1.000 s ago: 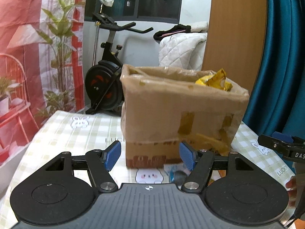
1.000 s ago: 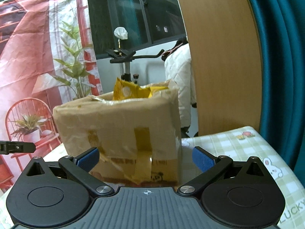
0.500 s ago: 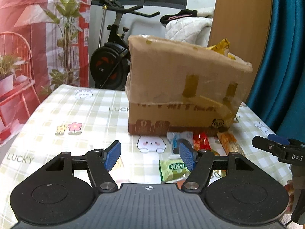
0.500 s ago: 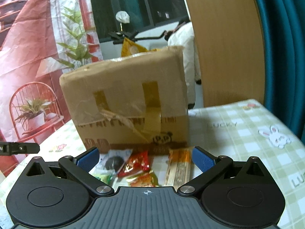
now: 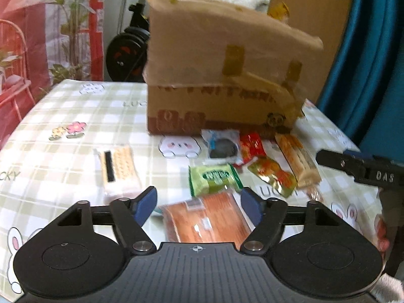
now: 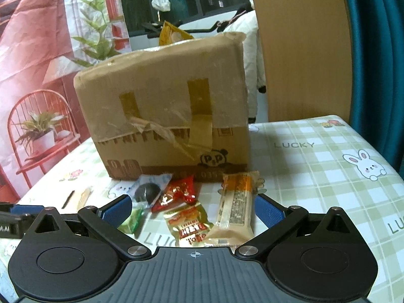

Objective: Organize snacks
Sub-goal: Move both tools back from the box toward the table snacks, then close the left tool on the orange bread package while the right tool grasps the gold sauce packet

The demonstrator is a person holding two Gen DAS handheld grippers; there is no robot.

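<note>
A taped cardboard box [image 5: 222, 75] stands on the checked tablecloth [image 5: 75, 116], with a yellow bag [image 6: 171, 35] sticking out of its top. Several snack packets lie in front of it. My left gripper [image 5: 198, 207] hovers low over an orange-brown packet [image 5: 207, 217]; its jaws are opening and the blue pads stand clear of the packet's sides. A green packet [image 5: 214, 179] and a cracker pack [image 5: 118, 169] lie just beyond. My right gripper [image 6: 193, 209] is open above a gold packet [image 6: 189, 222] and a long orange bar [image 6: 236, 207], gripping nothing.
A dark cookie packet [image 6: 149, 189] and a red packet [image 6: 179, 192] lie against the box front. An exercise bike [image 5: 126, 48] stands behind the table, a teal curtain [image 5: 366, 63] to the right. The table's right edge runs close to the right gripper.
Both grippers sank and tipped down toward the table, bringing the snacks in front of the box into view. The left jaws stand wider than before.
</note>
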